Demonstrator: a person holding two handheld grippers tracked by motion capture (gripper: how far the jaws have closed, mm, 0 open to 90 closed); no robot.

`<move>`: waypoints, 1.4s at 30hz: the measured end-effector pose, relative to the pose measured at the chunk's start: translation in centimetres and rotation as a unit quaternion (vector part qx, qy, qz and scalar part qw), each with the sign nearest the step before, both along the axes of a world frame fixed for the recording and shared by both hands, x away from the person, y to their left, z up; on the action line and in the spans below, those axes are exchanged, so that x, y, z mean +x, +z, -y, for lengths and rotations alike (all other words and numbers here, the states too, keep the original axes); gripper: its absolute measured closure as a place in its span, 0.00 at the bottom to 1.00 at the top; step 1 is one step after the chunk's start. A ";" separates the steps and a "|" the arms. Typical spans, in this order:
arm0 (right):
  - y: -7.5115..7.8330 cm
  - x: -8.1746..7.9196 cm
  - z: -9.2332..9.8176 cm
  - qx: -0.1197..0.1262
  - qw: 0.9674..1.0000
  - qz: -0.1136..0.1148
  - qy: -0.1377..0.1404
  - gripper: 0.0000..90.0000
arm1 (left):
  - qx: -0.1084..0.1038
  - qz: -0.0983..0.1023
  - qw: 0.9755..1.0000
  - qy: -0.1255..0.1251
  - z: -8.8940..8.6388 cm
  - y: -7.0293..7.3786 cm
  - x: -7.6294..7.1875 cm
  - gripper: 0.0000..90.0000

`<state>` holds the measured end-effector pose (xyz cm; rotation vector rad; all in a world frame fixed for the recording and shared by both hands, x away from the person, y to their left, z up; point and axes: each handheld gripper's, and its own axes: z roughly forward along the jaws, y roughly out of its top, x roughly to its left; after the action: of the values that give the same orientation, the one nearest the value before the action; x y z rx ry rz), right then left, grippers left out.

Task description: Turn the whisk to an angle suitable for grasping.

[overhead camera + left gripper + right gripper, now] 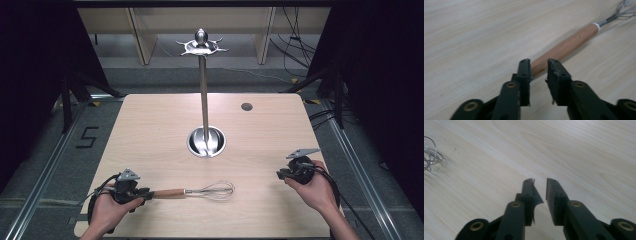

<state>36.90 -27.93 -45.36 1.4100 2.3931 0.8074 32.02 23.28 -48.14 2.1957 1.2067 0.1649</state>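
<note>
The whisk [200,191] lies flat on the surface [150,130], wooden handle toward the left tongs [538,65], wire head toward the middle. Those tongs sit around the handle's end with only a narrow gap, apparently pinching it, a sensible hold for lifting it toward the tall metal stand [204,100] behind. The right tongs [540,182] hover low, nothing between them, drawn as near together as they go, waiting aside.

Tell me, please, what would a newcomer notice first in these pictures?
A tall steel stand rises from a round base at the middle of the wooden table. In front of it lies a wire whisk, and the left gripper has its fingers around the end of the whisk's wooden handle.
</note>
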 end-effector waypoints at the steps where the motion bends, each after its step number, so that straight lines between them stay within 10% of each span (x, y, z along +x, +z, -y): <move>1: 0.2 0.0 0.2 -0.005 1.000 -0.014 -0.002 0.91 | -0.006 -0.008 1.000 -0.004 0.2 -0.1 -0.1 0.90; 11: -0.4 0.3 0.7 0.008 1.000 -0.014 -0.007 0.89 | 0.055 -0.083 0.995 -0.028 2.2 -1.0 0.3 0.99; 16: -0.4 0.4 0.9 -0.003 1.000 -0.022 0.002 0.87 | 0.054 -0.094 0.994 -0.016 2.5 -0.9 1.4 0.99; 27: -0.5 0.6 1.2 0.000 1.000 -0.020 0.005 0.84 | 0.074 -0.120 0.990 0.013 3.2 -0.6 7.6 0.99; 37: -1.0 0.8 1.9 0.003 1.000 -0.015 0.002 0.82 | 0.051 -0.142 0.986 0.070 5.0 -0.5 13.5 0.99; 42: -0.9 1.1 2.3 -0.002 1.000 -0.020 0.008 0.82 | 0.061 -0.120 0.989 0.062 6.5 -0.4 15.4 0.95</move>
<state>38.02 -30.24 -46.31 1.4217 2.4374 0.7851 47.43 16.80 -48.58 2.2955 1.5034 0.0243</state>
